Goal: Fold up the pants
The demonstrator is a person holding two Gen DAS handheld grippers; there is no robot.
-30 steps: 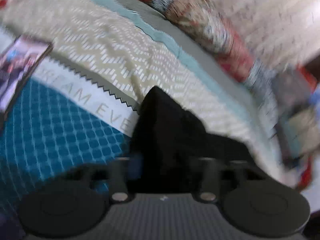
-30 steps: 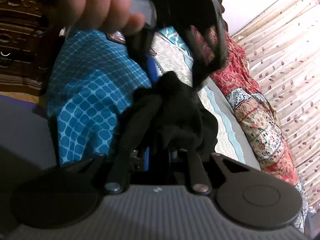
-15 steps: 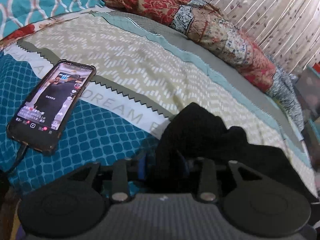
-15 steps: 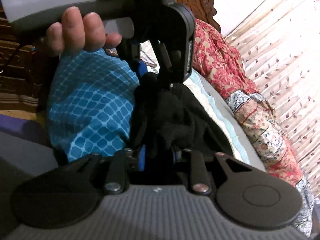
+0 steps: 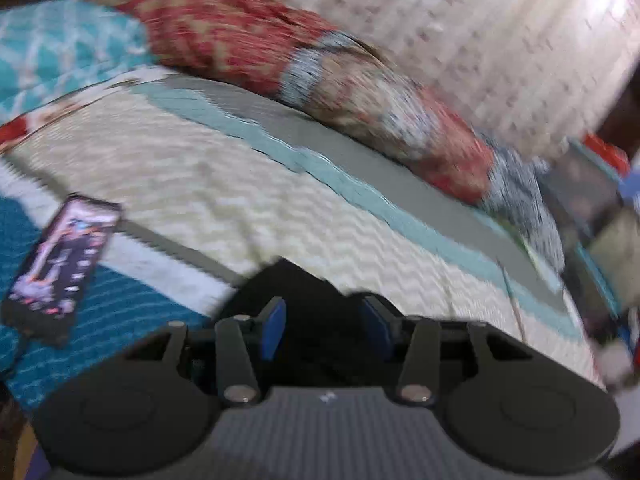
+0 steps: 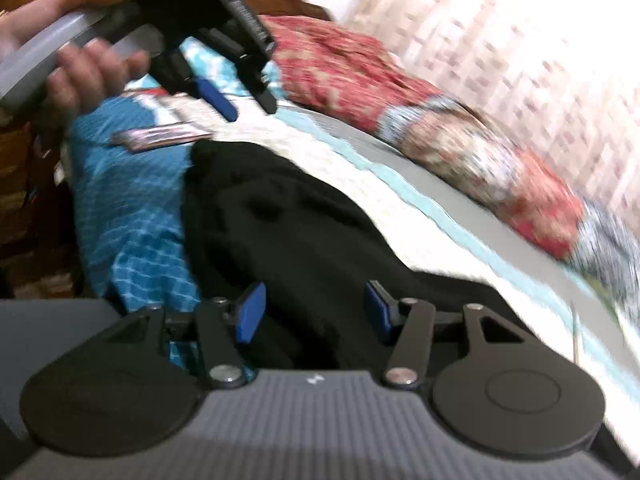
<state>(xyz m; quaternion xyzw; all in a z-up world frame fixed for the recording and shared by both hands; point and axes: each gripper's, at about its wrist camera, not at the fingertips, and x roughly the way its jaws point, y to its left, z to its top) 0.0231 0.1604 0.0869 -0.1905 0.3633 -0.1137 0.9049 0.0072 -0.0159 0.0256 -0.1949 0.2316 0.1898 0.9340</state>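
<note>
The black pants [image 6: 304, 236] lie bunched on the bed, running from the blue-checked part of the sheet toward the near right. My right gripper [image 6: 312, 318] is open just above them, blue pads apart, holding nothing. My left gripper [image 5: 324, 328] is open too, with the pants' dark edge [image 5: 296, 284] below its fingers. In the right wrist view the left gripper [image 6: 248, 100] hangs in the air above the far end of the pants, held by a hand. Both views are motion-blurred.
A phone [image 5: 60, 264] with its screen lit lies on the sheet left of the pants; it also shows in the right wrist view [image 6: 160, 136]. A red patterned quilt [image 5: 320, 80] is heaped along the far side. Curtains [image 5: 480, 40] hang behind. A wooden headboard [image 6: 24, 200] stands at left.
Both grippers were shut on the bunched pants and are now open. The pants have dropped onto the bed. The left gripper has lifted away from them.
</note>
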